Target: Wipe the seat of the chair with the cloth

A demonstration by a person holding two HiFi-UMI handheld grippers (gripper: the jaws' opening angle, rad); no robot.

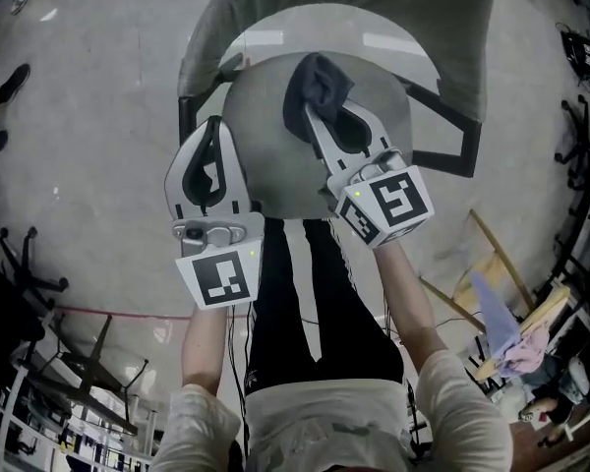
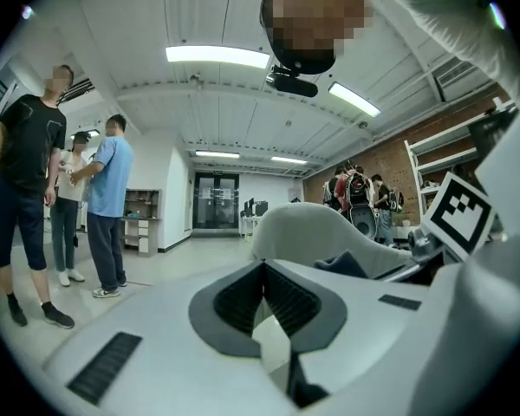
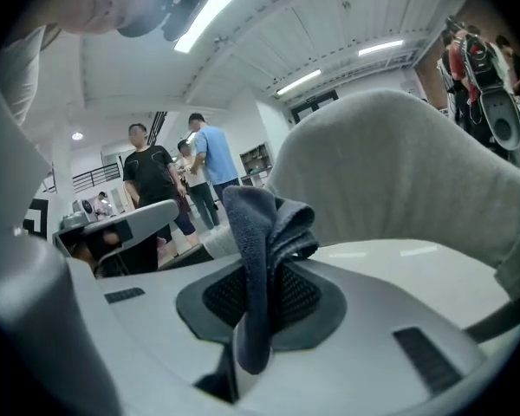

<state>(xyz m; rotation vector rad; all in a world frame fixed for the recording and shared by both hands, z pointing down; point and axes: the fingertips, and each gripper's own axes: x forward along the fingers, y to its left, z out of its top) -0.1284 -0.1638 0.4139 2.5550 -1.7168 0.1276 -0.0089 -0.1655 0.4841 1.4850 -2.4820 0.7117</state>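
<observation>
Your left gripper (image 1: 213, 134) is over the seat (image 1: 275, 170) edge at 8 o'clock, jaws pressed together on nothing, idle. Your right gripper (image 1: 313, 106) comes in from 4 o'clock, jaws pinching the dark cloth (image 1: 320, 82), which is bunched and sticking out past the tips. The cloth is over the far part of the seat, about 12 o'clock, near the chair backrest (image 1: 275, 3). Can't tell if it touches the surface. My read: grasp done, wiping barely underway. No wipe marks visible, so assume the whole seat is left to cover.
</observation>
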